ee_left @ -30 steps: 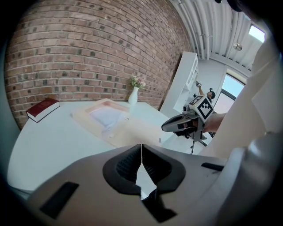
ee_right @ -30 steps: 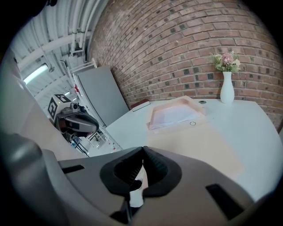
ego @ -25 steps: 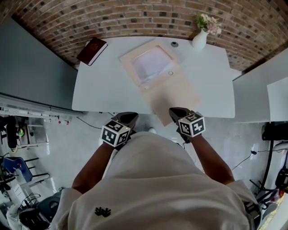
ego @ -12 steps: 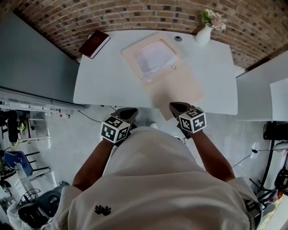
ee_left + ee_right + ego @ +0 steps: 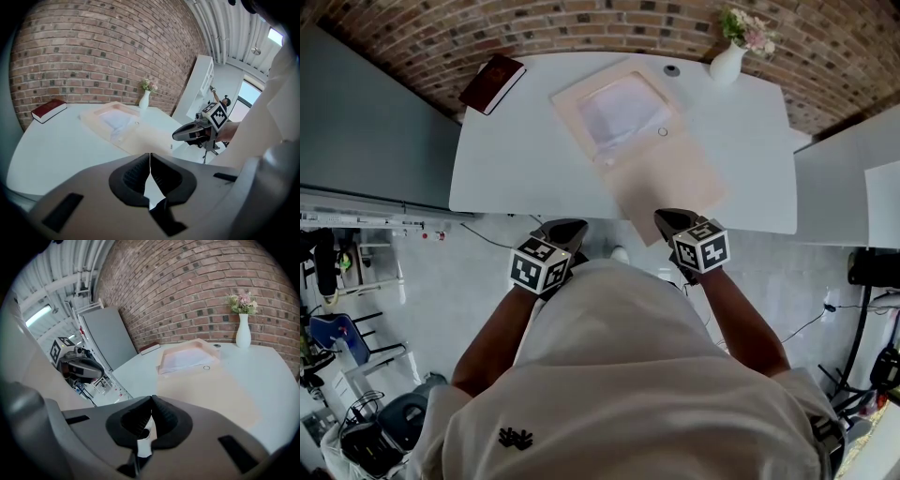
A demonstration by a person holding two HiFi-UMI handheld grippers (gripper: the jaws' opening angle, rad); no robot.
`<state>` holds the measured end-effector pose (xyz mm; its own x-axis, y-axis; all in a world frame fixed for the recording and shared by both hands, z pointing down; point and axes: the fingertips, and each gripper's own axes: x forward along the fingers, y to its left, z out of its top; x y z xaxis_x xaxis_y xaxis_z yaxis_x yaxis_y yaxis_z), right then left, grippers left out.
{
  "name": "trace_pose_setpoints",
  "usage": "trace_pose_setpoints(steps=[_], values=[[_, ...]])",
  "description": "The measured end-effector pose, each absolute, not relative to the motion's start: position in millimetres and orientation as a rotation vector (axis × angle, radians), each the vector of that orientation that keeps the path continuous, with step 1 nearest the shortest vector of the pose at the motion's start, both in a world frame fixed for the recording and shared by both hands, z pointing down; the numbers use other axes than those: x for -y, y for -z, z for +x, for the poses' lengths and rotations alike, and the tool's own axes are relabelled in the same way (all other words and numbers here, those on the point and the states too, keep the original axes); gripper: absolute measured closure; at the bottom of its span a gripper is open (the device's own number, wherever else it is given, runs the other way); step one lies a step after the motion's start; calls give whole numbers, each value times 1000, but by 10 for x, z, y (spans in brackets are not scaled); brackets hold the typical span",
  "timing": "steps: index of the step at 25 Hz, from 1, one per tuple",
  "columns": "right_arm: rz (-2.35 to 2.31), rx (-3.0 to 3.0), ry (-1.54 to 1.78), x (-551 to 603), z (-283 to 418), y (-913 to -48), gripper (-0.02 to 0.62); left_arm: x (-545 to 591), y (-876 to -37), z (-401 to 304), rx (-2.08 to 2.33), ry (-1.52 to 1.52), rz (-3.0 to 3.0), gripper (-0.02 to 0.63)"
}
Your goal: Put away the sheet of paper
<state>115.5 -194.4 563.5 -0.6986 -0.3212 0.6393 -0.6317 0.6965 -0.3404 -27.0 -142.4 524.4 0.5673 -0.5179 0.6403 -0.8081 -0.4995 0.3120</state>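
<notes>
**Little moved; grippers idle at near edge**

Barely any shift since before: the left gripper (image 5: pixel 567 231) and right gripper (image 5: pixel 671 221) hover off the table (image 5: pixel 511 169), jaws pressed together, empty. The sheet of paper (image 5: pixel 619 111) lies in the far tray (image 5: pixel 574 105), well apart from both. The flap (image 5: pixel 673 183) probably needs closing.

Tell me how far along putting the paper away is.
Done: the white sheet lies in the open peach folder. In hand: nothing; left gripper and right gripper are shut and empty, at the table edge. Left: probably closing the folder.
</notes>
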Motion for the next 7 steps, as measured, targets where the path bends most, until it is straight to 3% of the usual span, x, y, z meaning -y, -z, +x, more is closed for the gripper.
trace_pose_setpoints(steps=[7], values=[[750,2328,-750,2185,1067,-5756,568,1665,-5298,-412,1058,-627,2205,581]])
